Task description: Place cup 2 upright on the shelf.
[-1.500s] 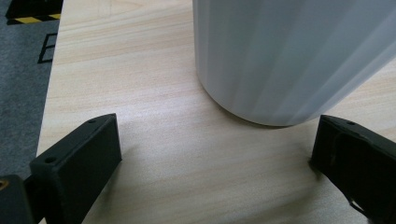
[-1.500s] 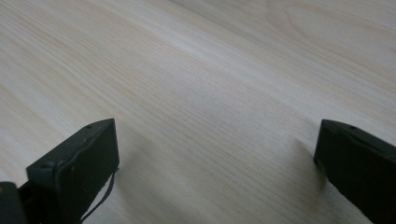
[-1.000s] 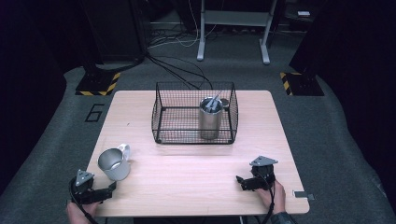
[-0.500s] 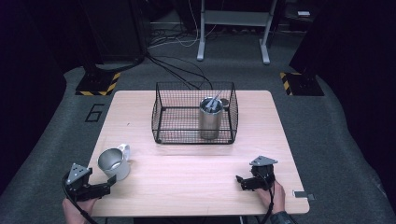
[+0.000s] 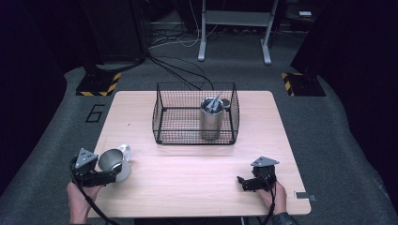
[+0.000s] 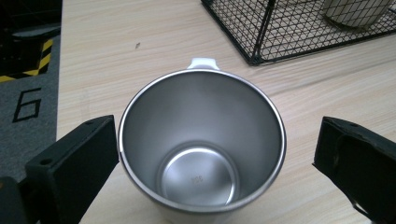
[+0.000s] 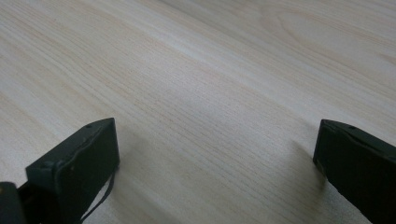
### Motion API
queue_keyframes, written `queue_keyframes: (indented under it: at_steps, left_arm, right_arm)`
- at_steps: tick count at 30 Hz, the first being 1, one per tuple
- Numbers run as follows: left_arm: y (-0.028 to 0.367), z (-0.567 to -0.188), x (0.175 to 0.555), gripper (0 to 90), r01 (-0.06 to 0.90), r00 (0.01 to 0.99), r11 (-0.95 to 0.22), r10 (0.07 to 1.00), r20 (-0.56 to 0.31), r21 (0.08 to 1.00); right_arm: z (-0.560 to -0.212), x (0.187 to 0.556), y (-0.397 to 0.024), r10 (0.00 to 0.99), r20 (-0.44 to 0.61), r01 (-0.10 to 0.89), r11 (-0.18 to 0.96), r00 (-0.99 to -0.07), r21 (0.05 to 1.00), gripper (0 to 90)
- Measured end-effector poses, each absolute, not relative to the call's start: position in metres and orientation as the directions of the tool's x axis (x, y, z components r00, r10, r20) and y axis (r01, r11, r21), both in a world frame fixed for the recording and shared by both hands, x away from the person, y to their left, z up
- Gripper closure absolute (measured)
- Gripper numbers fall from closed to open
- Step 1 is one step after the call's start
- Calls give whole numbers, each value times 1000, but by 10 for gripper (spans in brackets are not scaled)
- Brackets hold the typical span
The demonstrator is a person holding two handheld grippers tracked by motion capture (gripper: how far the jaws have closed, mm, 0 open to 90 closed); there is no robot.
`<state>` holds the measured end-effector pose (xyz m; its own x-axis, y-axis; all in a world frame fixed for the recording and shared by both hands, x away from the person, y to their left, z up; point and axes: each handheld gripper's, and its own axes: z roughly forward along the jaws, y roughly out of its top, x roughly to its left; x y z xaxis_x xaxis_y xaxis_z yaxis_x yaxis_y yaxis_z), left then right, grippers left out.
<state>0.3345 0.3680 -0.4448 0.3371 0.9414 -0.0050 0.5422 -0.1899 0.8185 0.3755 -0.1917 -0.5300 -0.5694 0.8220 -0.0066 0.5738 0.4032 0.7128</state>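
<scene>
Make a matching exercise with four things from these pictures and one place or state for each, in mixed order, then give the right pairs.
1. shiny steel mug with white handle
2. black wire basket
3. tall steel cylinder holding utensils
4. right gripper

A. open over bare wood
B. inside the basket
C. between the left gripper's open jaws
D. at the middle of the light wooden table

Pairs: 1-C, 2-D, 3-B, 4-A

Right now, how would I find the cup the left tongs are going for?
Start at the black wire basket in the middle of the wooden table, then look to the table's near left corner. There, between the open left tongs, stands a shiny steel mug. Unlike the tall steel cup in the basket, it is empty and has a white handle.
</scene>
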Motion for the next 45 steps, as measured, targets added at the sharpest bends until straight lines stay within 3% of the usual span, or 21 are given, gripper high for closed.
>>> queue_keyframes:
  at_steps: [17,45]
  left_arm:
    - [363,-455,358,46,575,338,-231,941,29,785]
    - [351,-441,356,59,555,361,-272,930,67,786]
  right_arm:
    - [-530,375,-192,822,-6,574,402,-569,713,0]
    - [-530,375,-192,822,-2,576,400,-569,713,0]
